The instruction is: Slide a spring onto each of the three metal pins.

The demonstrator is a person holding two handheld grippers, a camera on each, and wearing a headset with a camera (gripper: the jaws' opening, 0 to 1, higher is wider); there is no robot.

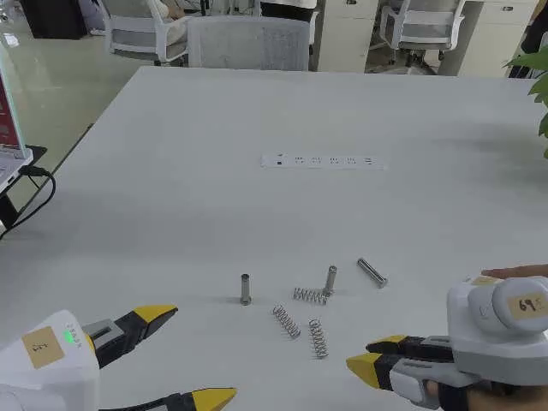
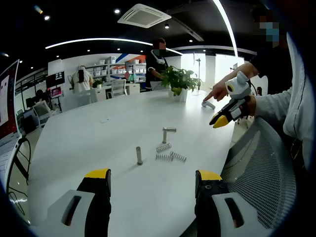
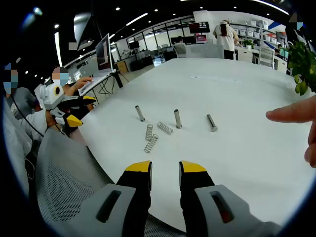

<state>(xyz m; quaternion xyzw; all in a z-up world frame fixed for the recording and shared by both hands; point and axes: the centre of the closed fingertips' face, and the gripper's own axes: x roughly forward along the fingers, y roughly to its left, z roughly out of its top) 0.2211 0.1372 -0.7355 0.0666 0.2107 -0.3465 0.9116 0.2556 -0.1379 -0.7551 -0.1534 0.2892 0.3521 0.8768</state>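
1. Near left: left gripper (image 1: pixel 201 353), jaws wide apart, empty, well short of the parts.
2. Left pin (image 1: pixel 246 288) standing upright on the white table (image 1: pixel 171 171), bare, with no coil around it.
3. Just right of that pin, three coils lying flat and loose: left spring (image 1: pixel 287 321), far spring (image 1: pixel 310 295), near spring (image 1: pixel 318 337). None on a pin.
4. Middle pin (image 1: pixel 330 279) upright and bare, with the far spring's end at its foot. Touching or just beside: cannot tell.
5. Right pin (image 1: pixel 372 272) lying on its side, bare. Probably to be stood up or held before loading.
6. Near right: right gripper (image 1: pixel 368 355), jaws a narrow gap apart, gripping nothing.
7. Judged overall: none of three done, with all three springs left to pick up and slide on.
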